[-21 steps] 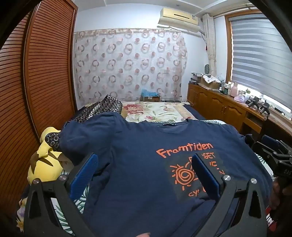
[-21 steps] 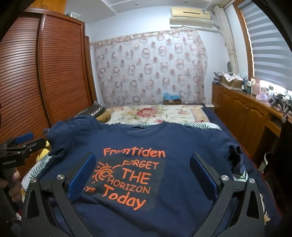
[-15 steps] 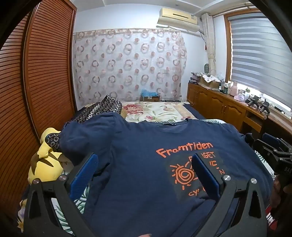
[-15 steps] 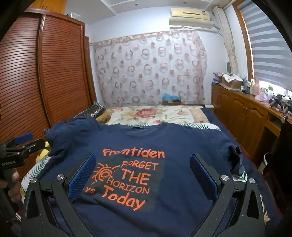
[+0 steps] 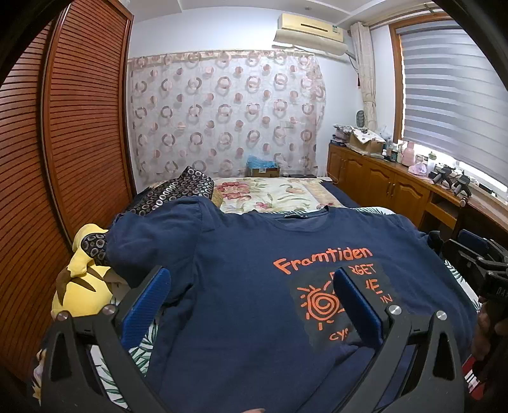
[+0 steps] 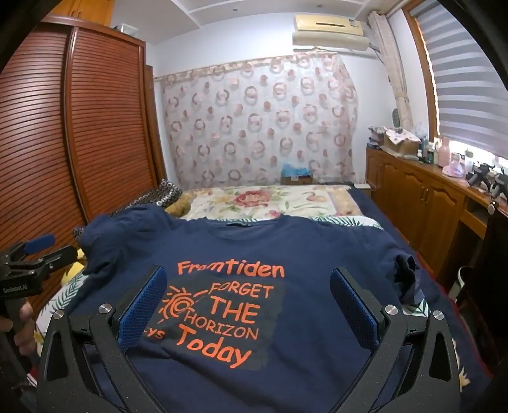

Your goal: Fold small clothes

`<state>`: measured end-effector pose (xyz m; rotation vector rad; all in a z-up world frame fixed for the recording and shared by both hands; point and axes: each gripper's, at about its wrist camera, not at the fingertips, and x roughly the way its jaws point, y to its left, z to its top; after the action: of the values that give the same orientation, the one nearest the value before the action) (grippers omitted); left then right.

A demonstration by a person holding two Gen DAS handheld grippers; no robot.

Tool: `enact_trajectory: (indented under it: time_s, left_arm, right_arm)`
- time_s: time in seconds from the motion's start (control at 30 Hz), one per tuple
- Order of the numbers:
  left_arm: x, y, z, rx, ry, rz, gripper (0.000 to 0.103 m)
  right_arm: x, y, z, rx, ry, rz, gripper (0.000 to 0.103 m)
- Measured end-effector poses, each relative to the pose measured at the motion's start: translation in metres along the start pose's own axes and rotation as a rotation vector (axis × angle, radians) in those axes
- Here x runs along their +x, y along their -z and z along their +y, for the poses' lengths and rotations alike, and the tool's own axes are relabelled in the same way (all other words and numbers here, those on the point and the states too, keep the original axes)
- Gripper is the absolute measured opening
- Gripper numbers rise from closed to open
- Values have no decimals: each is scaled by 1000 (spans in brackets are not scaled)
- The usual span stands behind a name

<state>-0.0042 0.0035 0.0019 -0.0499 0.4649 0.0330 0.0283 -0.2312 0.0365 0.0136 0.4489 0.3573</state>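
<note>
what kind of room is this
Most likely a home bedroom: a bed with a floral cover fills the middle, a louvred wooden wardrobe lines one wall, and an air conditioner hangs above a patterned curtain.

Daylight comes in soft through the blinds (image 5: 451, 95), glaring white along the sill beneath them. Away from the blinds the room stays evenly lit and sharp, though straight lines bow and the corners go black.
</note>
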Motion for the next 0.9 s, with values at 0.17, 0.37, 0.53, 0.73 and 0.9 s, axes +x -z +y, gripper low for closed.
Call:
enact_trajectory:
  time_s: [0.17, 0.37, 0.53, 0.73, 0.9]
  left_arm:
    - [0, 0, 0, 7, -9, -5, 103]
    - [0, -1, 0, 10, -13, -5, 103]
    - [0, -1, 0, 11, -13, -6, 103]
    - [-2, -1, 0, 12, -15, -9, 103]
    - [-3, -2, 0, 14, -16, -10, 103]
  right_arm:
    - [1, 0, 2, 1, 0, -2, 103]
    - [0, 0, 2, 1, -1, -3, 103]
    - [0, 0, 1, 1, -2, -4, 103]
    - [0, 0, 2, 1, -2, -5, 103]
    - [0, 1, 2, 1, -1, -6, 103]
